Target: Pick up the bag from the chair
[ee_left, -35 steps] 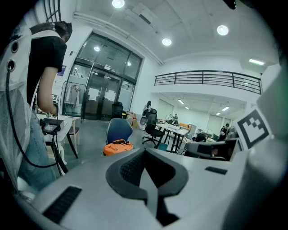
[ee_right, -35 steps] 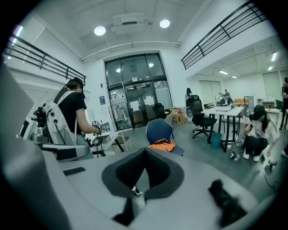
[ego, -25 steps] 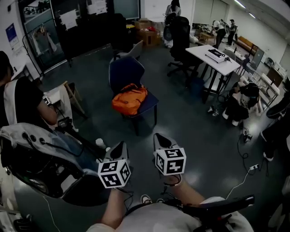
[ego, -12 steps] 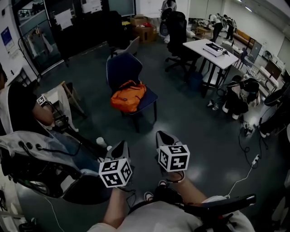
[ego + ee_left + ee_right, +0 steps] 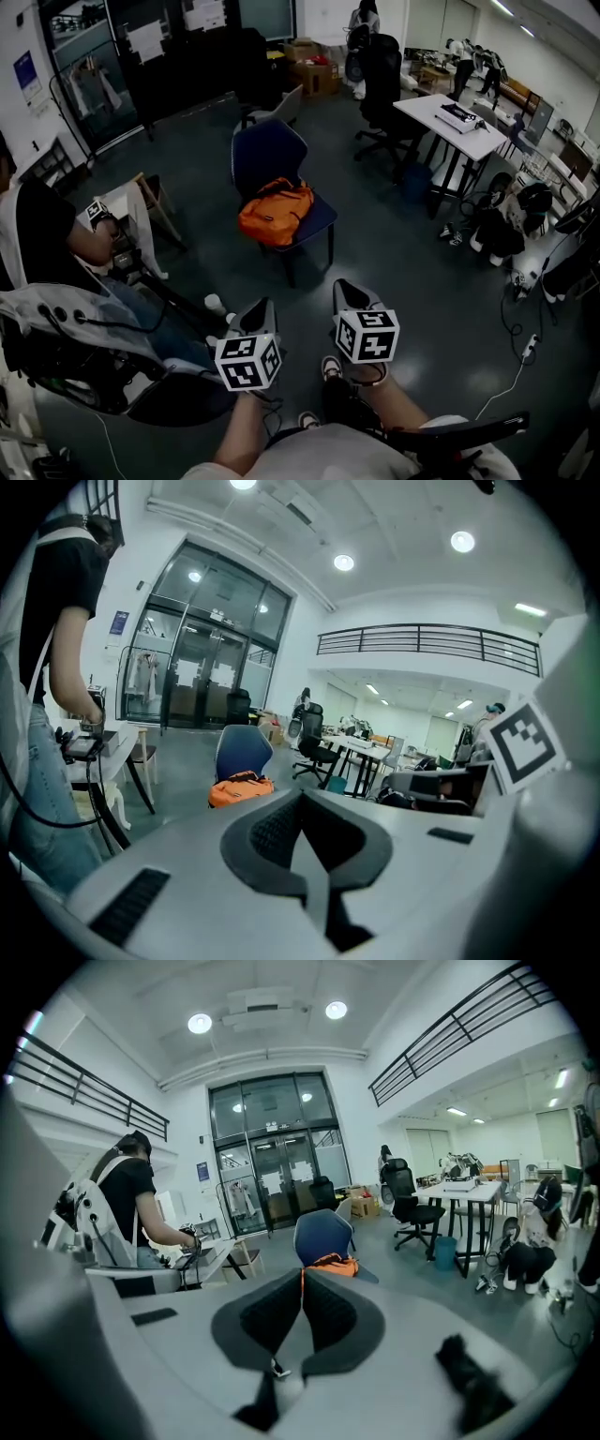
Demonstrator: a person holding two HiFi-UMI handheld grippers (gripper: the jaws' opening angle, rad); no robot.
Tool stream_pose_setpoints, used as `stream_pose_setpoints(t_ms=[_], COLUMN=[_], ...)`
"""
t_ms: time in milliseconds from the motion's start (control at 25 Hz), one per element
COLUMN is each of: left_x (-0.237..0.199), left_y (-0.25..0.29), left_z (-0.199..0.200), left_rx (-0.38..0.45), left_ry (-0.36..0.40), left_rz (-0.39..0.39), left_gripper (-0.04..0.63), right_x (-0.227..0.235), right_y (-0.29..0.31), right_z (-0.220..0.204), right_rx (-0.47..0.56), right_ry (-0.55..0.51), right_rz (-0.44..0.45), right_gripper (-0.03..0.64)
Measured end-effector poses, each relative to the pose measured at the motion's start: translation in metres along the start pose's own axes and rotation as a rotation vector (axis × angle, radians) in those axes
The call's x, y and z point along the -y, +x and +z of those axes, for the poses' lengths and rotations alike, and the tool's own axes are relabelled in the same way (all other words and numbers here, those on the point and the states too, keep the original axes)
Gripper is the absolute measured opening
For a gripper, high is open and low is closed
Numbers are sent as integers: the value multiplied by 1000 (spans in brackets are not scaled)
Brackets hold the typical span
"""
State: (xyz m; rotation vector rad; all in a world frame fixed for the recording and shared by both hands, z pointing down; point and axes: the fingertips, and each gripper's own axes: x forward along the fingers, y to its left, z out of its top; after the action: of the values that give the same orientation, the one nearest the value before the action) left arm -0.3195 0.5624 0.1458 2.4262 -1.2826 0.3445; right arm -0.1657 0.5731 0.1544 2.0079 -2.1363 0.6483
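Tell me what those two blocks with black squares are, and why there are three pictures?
A person holds a pinching tool in each hand. The blocks are part of those tools. One picture comes from a camera on the person's head, looking down at the left gripper and the right gripper. The other two come from small cameras riding on each tool. Both are pinched shut and hold nothing. Ahead stands a blue chair with an orange bag on its seat, not yet picked up.
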Motion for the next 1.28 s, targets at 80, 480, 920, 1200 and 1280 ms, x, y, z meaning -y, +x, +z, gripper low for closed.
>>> stream_pose_setpoints(t_ms=[80, 480, 920, 1200, 1280], left_x=[-3, -13, -12, -15, -16], left_y=[13, 90, 161, 194, 203], left_z=[6, 34, 71, 91, 98], left_rx=[6, 5, 10, 21, 27], left_ry=[-4, -24, -38, -36, -36], left_rz=[8, 25, 51, 76, 82], left_gripper=[12, 12, 12, 12, 12], right_x=[6, 44, 86, 106, 109], right_y=[11, 78, 138, 172, 181], right_z=[7, 38, 74, 95, 102], right_rx=[2, -22, -34, -38, -36], right_ry=[-6, -19, -18, -19, -27], right_rz=[5, 27, 57, 76, 87], right_gripper=[34, 34, 32, 32, 32])
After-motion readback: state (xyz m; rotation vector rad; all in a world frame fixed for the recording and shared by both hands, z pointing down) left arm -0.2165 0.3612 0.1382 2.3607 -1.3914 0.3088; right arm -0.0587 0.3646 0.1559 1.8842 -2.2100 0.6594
